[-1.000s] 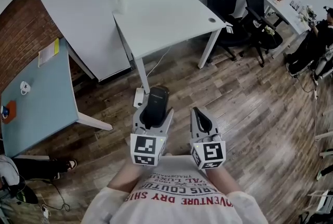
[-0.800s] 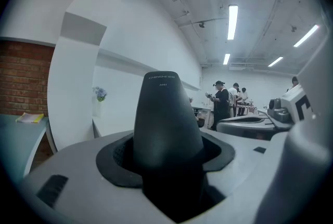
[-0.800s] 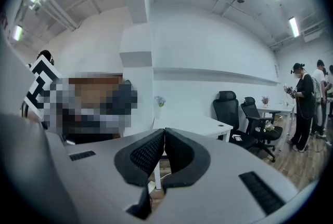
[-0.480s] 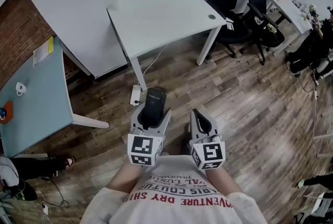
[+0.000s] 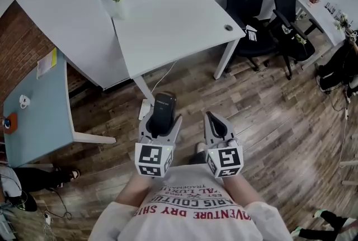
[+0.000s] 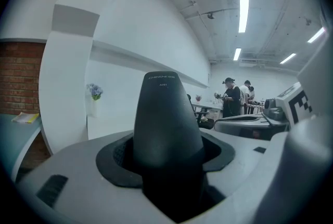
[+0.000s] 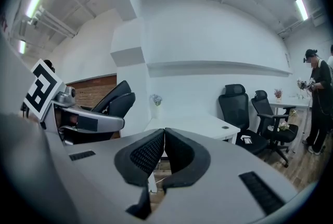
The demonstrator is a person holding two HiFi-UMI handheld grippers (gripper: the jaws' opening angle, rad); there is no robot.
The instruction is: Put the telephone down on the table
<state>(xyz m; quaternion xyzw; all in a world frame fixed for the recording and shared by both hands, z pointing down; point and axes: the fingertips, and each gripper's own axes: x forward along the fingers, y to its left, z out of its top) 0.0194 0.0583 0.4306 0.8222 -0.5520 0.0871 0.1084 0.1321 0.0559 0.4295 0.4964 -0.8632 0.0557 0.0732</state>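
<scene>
None of the set-down is done yet: the black wedge-shaped plastic telephone (image 5: 164,107) is clamped in the wide-spread jaws of the left gripper (image 5: 161,122), above brown wooden floor (image 5: 268,122), short of the white rectangular table (image 5: 179,27); the right gripper (image 5: 213,122) is closed, empty

The shirt (image 5: 190,206) reads "VENTURE DRY SH"; print on the telephone (image 6: 166,124) is unreadable.
</scene>
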